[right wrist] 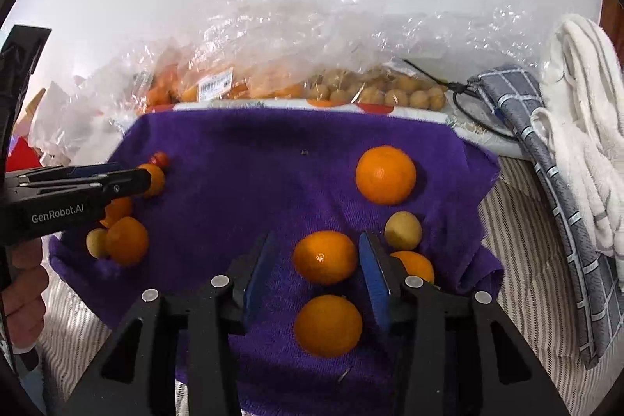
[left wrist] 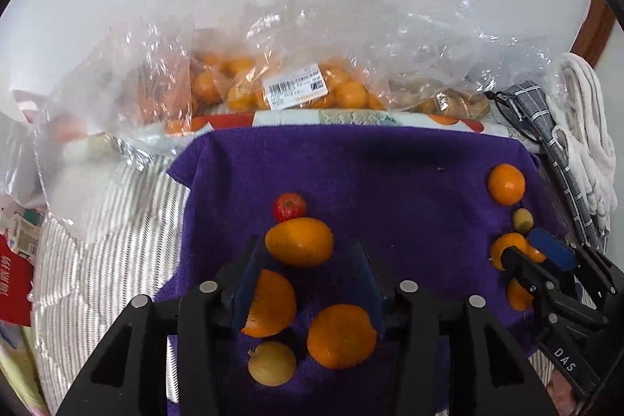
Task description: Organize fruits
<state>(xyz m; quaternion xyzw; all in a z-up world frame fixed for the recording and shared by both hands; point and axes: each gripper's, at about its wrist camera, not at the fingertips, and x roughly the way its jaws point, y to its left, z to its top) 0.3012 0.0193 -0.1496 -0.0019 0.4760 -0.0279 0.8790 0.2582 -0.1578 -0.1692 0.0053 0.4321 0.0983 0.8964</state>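
Observation:
A purple towel (left wrist: 390,174) carries two groups of fruit. In the left wrist view, my left gripper (left wrist: 304,252) is open, its jaws either side of an orange (left wrist: 299,241), with a small red fruit (left wrist: 289,206) beyond it, two more oranges (left wrist: 341,335) and a yellow fruit (left wrist: 272,362) below. In the right wrist view, my right gripper (right wrist: 316,256) is open around another orange (right wrist: 325,257), not touching it. A large orange (right wrist: 385,174), a yellow fruit (right wrist: 403,230) and further oranges (right wrist: 327,325) lie nearby.
Clear plastic bags (left wrist: 296,80) of oranges and small brown fruits (right wrist: 390,90) lie behind the towel. A grey checked cloth (right wrist: 546,158) and white towels (right wrist: 585,112) lie at the right. A striped cloth (left wrist: 97,240) covers the surface at the left.

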